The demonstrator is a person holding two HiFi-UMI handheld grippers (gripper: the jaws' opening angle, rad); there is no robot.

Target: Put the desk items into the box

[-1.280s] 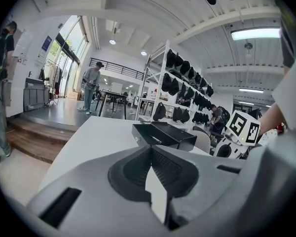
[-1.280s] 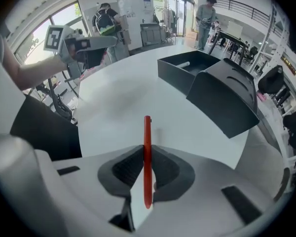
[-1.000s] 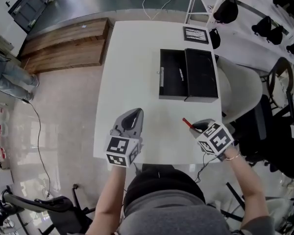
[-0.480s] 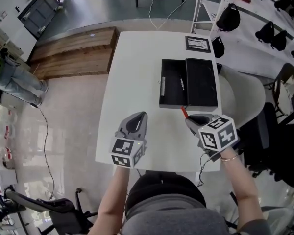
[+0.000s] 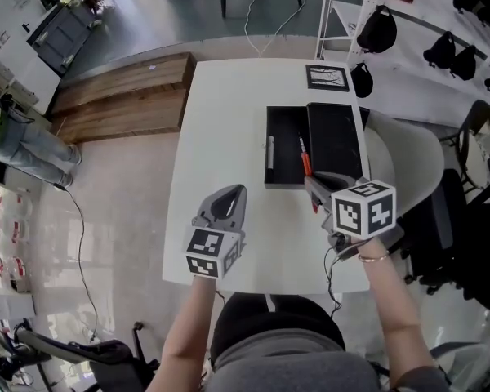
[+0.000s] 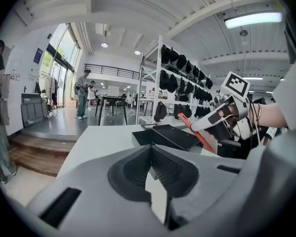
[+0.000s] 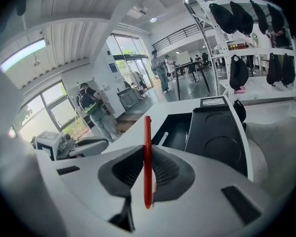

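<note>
A black box [image 5: 284, 158] lies open on the white table [image 5: 220, 121], its lid [image 5: 335, 137] folded out to the right. My right gripper [image 5: 313, 184] is shut on a red pen [image 5: 305, 160]. It hangs above the table at the box's near edge, and the pen's far end reaches over the open compartment. In the right gripper view the pen [image 7: 147, 132] stands upright between the pads, with the box [image 7: 180, 127] just ahead. My left gripper [image 5: 231, 196] is shut on nothing, low over the table's near left. Its own view shows the right gripper [image 6: 214, 125] and the pen [image 6: 200, 136].
A pale slim bar [image 5: 270, 147] lies at the box's left rim. A framed card [image 5: 327, 77] sits at the table's far right corner. A white chair [image 5: 408, 149] and racks of black caps [image 5: 377, 21] stand to the right, a wooden platform [image 5: 118, 92] to the left.
My right gripper has risen and gone forward with the red pen, from the table's near right edge to the box's front edge. The left gripper has only crept forward.
</note>
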